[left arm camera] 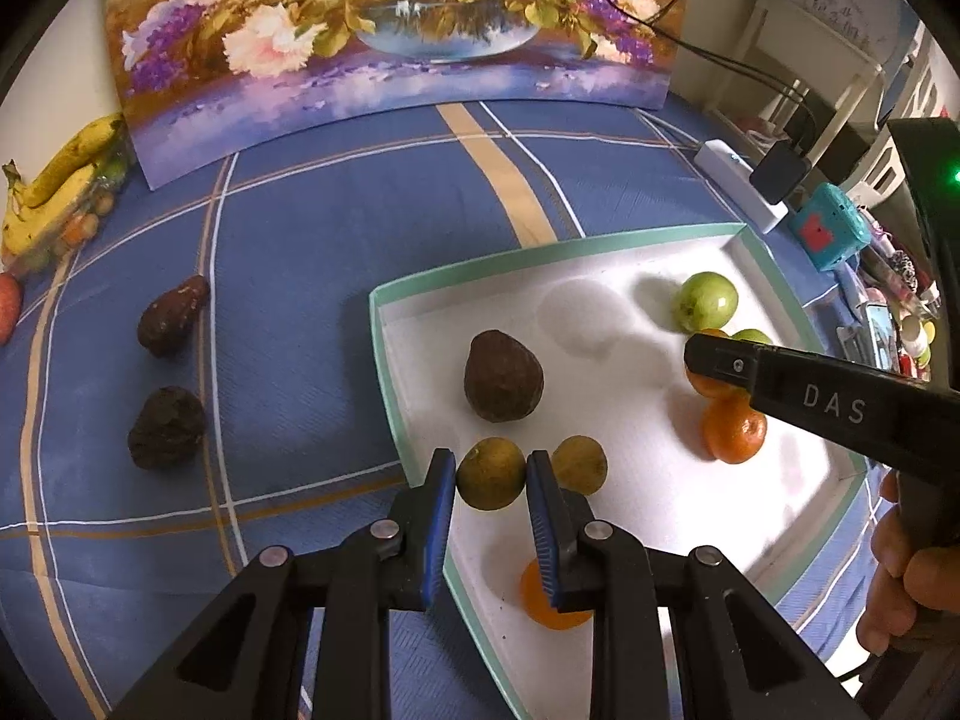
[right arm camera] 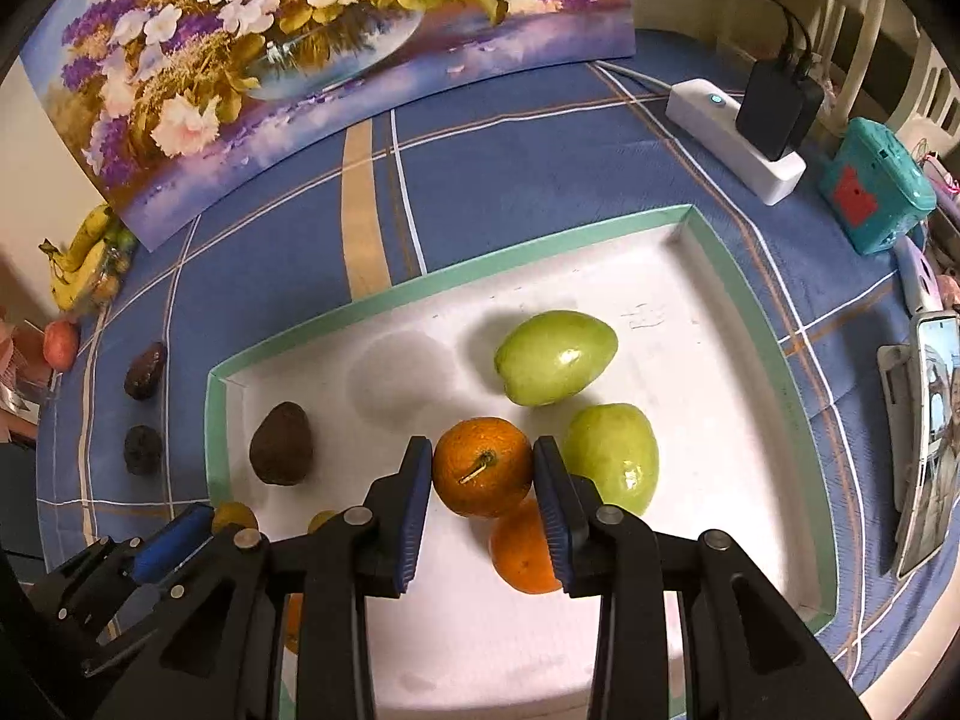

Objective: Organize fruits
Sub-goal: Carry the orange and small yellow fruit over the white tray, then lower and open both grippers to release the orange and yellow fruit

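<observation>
A white tray with a green rim (left arm camera: 540, 252) (right arm camera: 468, 276) lies on the blue cloth. My left gripper (left arm camera: 491, 471) is shut on an olive-green round fruit (left arm camera: 491, 473), held just over the tray's near left corner. A second olive fruit (left arm camera: 581, 463) lies beside it. My right gripper (right arm camera: 483, 462) is shut on an orange with a stem (right arm camera: 483, 467) above another orange (right arm camera: 521, 552). In the tray are a brown avocado (left arm camera: 503, 375) (right arm camera: 281, 444), two green fruits (right arm camera: 555, 357) (right arm camera: 612, 457) and an orange (left arm camera: 733, 429). Two dark avocados (left arm camera: 173, 315) (left arm camera: 165, 427) lie on the cloth at left.
A flower painting (left arm camera: 390, 30) leans at the back. Bananas (left arm camera: 60, 180) and a red fruit (left arm camera: 7, 306) sit at the far left. A white power strip with a black charger (right arm camera: 744, 132), a teal box (right arm camera: 873, 186) and a phone (right arm camera: 924, 438) stand at right.
</observation>
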A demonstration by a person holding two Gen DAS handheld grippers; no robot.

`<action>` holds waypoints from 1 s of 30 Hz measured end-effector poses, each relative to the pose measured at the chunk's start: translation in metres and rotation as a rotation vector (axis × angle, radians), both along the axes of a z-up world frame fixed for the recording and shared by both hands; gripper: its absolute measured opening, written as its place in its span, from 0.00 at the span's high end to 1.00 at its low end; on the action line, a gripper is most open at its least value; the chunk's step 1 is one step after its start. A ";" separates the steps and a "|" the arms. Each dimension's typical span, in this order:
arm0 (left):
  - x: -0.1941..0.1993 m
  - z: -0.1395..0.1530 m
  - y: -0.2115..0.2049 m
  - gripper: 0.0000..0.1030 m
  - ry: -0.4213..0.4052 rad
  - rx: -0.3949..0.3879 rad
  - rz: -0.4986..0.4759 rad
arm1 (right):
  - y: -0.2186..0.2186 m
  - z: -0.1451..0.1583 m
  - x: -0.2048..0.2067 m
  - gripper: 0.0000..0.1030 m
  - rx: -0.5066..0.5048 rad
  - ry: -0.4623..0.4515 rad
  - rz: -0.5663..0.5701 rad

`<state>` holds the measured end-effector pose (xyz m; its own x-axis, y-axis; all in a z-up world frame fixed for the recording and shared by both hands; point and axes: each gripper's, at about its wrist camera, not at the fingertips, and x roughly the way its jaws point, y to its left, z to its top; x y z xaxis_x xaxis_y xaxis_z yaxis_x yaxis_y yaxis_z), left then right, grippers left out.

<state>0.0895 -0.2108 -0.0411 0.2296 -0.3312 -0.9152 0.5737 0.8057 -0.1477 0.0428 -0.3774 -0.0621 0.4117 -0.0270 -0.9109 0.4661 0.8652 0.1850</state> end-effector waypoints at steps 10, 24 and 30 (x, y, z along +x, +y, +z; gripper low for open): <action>0.000 -0.017 -0.004 0.75 0.036 0.038 0.001 | 0.006 -0.019 0.005 0.65 -0.013 0.049 0.013; -0.003 -0.009 -0.006 0.73 0.045 0.035 -0.019 | 0.011 -0.015 0.008 0.63 -0.053 0.086 0.031; -0.001 0.005 0.003 0.71 0.039 0.008 -0.007 | 0.014 0.004 0.007 0.63 -0.089 0.059 0.028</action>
